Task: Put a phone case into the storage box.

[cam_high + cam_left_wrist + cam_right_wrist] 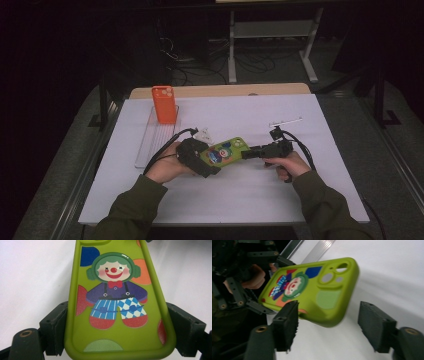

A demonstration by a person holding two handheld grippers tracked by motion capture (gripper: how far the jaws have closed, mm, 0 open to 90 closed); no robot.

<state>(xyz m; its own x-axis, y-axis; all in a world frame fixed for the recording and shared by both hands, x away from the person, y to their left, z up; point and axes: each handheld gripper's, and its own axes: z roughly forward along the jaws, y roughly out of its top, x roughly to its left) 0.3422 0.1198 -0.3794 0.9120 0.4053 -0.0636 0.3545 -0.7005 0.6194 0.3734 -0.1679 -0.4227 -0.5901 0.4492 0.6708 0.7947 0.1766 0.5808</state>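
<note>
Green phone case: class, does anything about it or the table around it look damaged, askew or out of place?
Nothing stands out. The green phone case looks intact, clamped by its sides in the left gripper. The orange case stands upright on the clear tray.

- A lab or test room, dimly lit.
- A white work table (260, 200) stands on grey flooring.
- Tangled cables (200, 65) run past a bare metal-framed bench (272, 30) behind it.
</note>
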